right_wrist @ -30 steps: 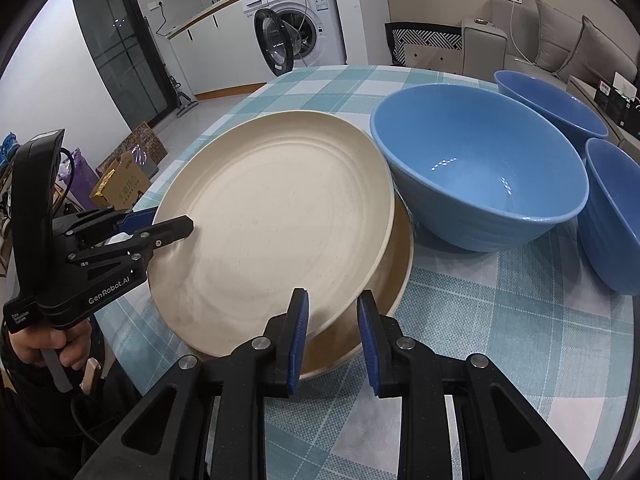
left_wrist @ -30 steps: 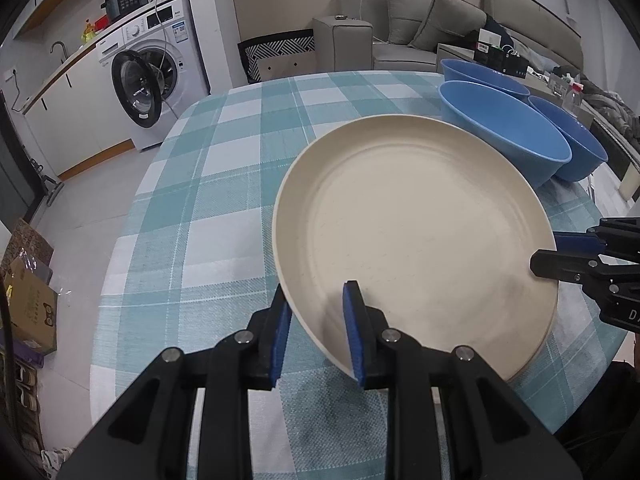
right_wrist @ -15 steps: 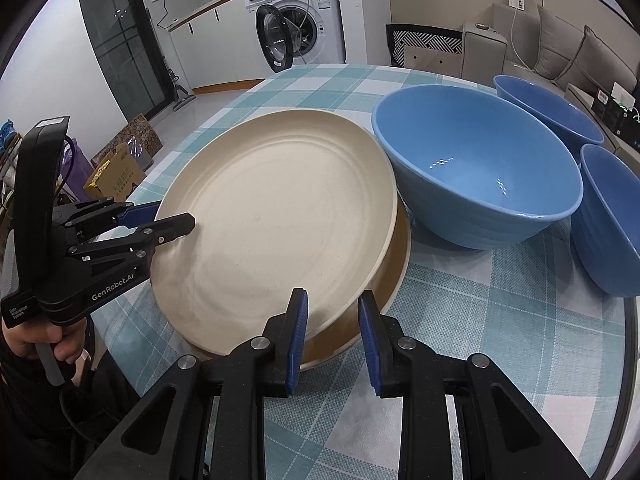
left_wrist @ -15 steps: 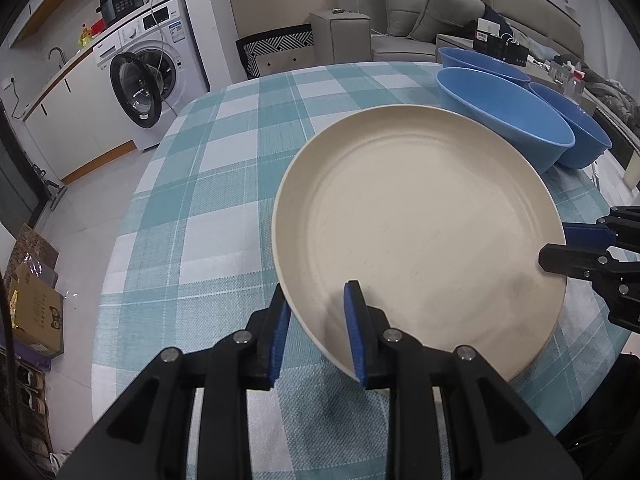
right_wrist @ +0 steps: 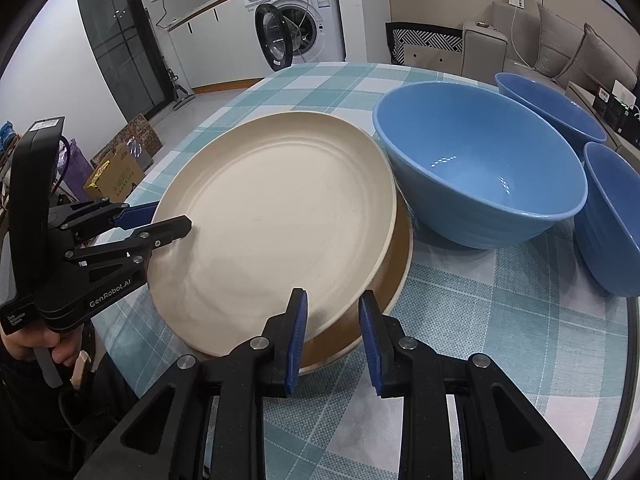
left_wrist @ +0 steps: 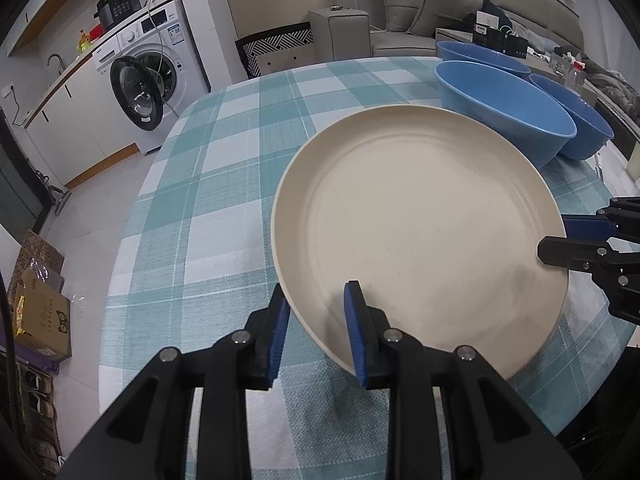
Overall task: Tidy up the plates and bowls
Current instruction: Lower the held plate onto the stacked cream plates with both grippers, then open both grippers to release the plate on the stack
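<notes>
Both wrist cameras look steeply down, close, at the cream plate (left_wrist: 420,232) (right_wrist: 276,220) from opposite rims, sharing it

Left gripper (left_wrist: 316,320), right gripper (right_wrist: 332,332): jaws clamped, angled down.

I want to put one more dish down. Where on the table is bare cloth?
Free: the checked tablecloth left of the cream plate, toward the washing machine. Crowded: the right side, where three blue bowls stand close beside the plates.
</notes>
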The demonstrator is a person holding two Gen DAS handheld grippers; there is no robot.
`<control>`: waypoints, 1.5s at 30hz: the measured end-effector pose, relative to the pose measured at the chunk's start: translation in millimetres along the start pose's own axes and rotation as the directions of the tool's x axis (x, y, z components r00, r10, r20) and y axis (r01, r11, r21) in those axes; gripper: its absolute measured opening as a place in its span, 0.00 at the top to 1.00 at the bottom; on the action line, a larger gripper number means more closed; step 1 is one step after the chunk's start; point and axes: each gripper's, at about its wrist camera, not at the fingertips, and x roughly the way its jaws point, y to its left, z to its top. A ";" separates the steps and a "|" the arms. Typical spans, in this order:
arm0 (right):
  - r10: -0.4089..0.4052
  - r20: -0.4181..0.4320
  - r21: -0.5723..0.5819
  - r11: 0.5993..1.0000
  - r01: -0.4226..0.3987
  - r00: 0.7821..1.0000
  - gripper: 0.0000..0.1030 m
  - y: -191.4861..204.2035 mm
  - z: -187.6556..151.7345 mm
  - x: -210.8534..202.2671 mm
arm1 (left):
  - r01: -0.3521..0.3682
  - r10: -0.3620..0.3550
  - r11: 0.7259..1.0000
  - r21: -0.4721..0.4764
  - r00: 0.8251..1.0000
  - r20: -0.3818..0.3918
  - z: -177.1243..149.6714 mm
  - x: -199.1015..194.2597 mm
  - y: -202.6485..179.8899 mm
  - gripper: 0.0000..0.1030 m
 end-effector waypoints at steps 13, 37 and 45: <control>-0.013 -0.008 -0.005 1.000 0.013 1.000 0.70 3.2 -0.1 8.6 | -0.022 0.022 1.000 0.013 1.000 -0.003 0.1 -0.2 0.0 0.75; -0.065 0.023 -0.056 0.996 0.066 0.998 0.56 4.1 -5.3 -2.8 | 0.002 0.000 0.995 0.095 1.000 -0.023 -2.7 0.7 -16.9 0.60; -0.080 0.056 -0.067 0.994 0.083 0.995 0.47 11.8 -8.4 -6.8 | 0.032 -0.030 0.995 0.091 0.999 -0.022 -2.4 0.7 -17.9 0.51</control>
